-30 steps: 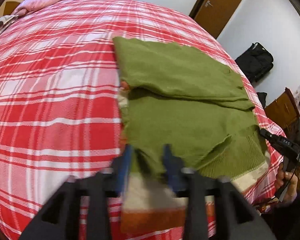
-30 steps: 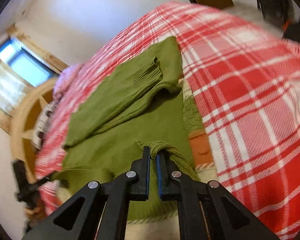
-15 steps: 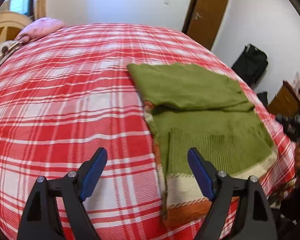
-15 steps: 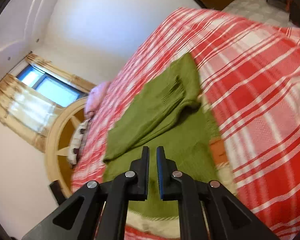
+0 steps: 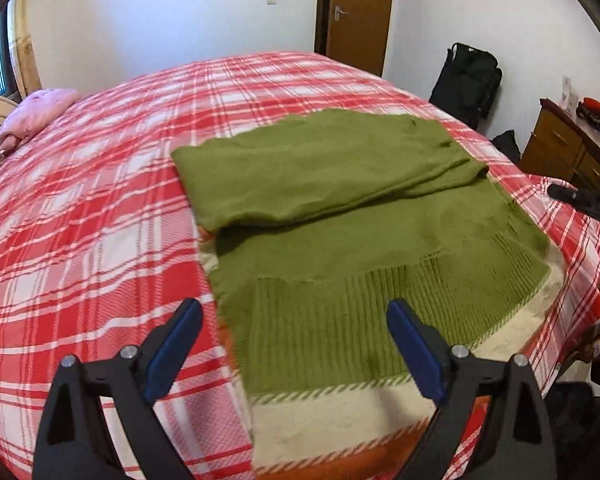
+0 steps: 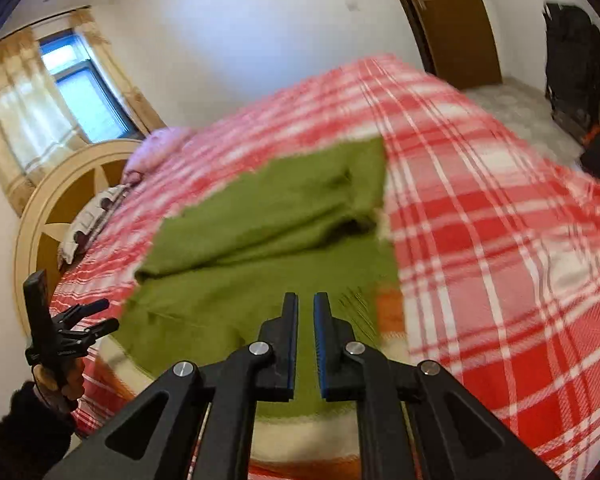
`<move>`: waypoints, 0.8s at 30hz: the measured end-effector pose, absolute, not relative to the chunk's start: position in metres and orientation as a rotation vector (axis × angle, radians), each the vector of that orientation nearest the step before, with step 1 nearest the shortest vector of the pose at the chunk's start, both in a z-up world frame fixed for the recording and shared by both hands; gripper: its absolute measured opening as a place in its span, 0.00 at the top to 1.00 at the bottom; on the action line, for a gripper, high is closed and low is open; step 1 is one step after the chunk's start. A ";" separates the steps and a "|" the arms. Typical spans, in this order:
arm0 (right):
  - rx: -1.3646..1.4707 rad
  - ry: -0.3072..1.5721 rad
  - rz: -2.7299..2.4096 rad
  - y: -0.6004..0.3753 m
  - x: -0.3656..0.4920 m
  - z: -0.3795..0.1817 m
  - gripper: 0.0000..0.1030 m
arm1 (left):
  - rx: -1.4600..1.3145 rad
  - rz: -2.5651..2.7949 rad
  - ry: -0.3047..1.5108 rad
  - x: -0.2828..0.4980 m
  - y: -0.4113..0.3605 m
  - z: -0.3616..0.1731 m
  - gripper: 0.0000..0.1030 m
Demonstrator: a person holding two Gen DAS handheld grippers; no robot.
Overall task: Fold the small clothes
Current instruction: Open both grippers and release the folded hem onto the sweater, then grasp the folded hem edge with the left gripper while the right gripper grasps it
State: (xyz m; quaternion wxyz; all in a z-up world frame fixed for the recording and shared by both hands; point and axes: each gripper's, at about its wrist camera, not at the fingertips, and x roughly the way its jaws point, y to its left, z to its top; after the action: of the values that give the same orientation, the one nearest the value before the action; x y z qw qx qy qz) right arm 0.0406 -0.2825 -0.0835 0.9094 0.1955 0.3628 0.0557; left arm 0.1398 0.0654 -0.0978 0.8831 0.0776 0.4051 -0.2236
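We hold the left gripper (image 5: 294, 344) above the bed (image 5: 100, 216), its blue-padded fingers (image 5: 176, 354) spread wide apart and grasping nothing. Between and just beyond these fingers lies the green sweater (image 5: 340, 248), spread flat on the red-and-white plaid cover, with its ribbed hem nearest the fingertips and cream and orange bands showing at the near edge. A folded sleeve (image 5: 320, 176) crosses the body of the garment farther ahead of the fingers. Beyond the far end of the bed stand a brown door (image 5: 358, 12) and, to the right, a black bag (image 5: 466, 84); a pink pillow (image 5: 32, 114) lies far to the left. In the right wrist view, our right gripper (image 6: 306, 340) hovers over the same green sweater (image 6: 260, 240), its fingers (image 6: 288, 344) nearly together with only a narrow gap between the pads, and nothing lies in that gap. The garment extends ahead and to the left of these fingers; bare plaid cover lies to their right. This view is blurred.
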 end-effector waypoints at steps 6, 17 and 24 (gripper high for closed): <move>0.470 0.790 0.082 -0.297 0.040 -0.106 0.23 | 0.197 -0.441 0.893 0.138 0.055 -0.115 0.07; 0.152 0.818 0.018 -0.266 0.062 -0.111 0.41 | 0.157 -0.469 0.888 0.137 0.054 -0.116 0.07; -0.051 0.862 0.033 -0.242 0.080 -0.129 0.63 | 0.115 -0.490 0.850 0.139 0.064 -0.099 0.07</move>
State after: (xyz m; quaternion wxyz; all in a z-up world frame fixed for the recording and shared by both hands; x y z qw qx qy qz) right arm 0.0796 -0.2422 -0.1287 0.9082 -0.0249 0.4175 0.0162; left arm 0.1391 0.0640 -0.0989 0.8805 0.0551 0.4078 -0.2353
